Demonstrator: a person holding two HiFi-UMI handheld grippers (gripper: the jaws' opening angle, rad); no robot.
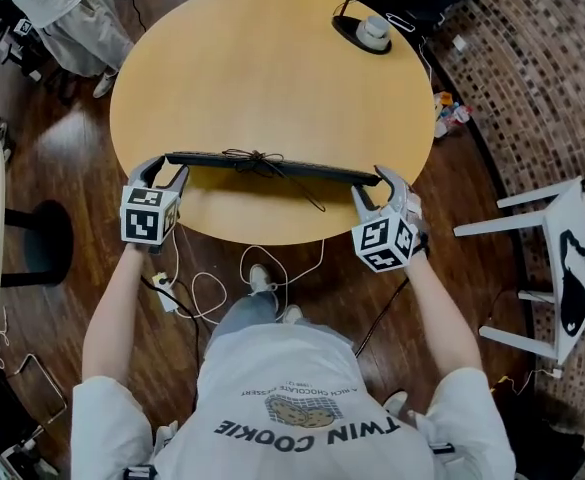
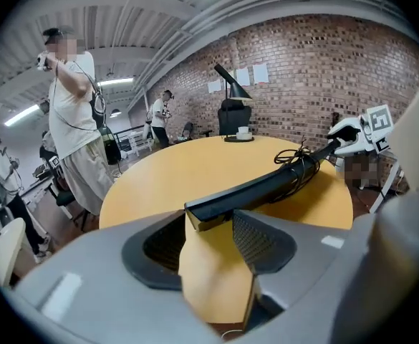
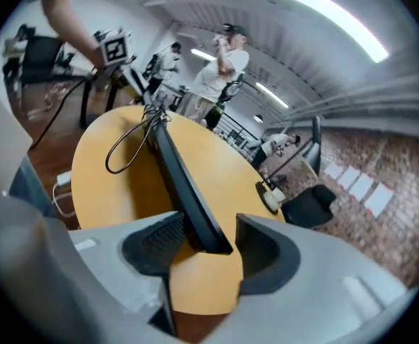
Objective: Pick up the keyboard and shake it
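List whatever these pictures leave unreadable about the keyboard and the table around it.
- Keyboard keys: no view shows them; only its thin edge and dark sides face the cameras.
- Clearance under it: head view looks steeply down, so height above the table is unclear.
- Keyboard ends, head view: covered by left claw and right claw.
- White item at far rim: too small to name.

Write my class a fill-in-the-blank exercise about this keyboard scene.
1. The left tool and the right tool each grip one ___ of the keyboard.
2. A dark cable is wound around the keyboard's ___.
3. The wooden table below has a ___ top.
Missing words: end; middle; round.
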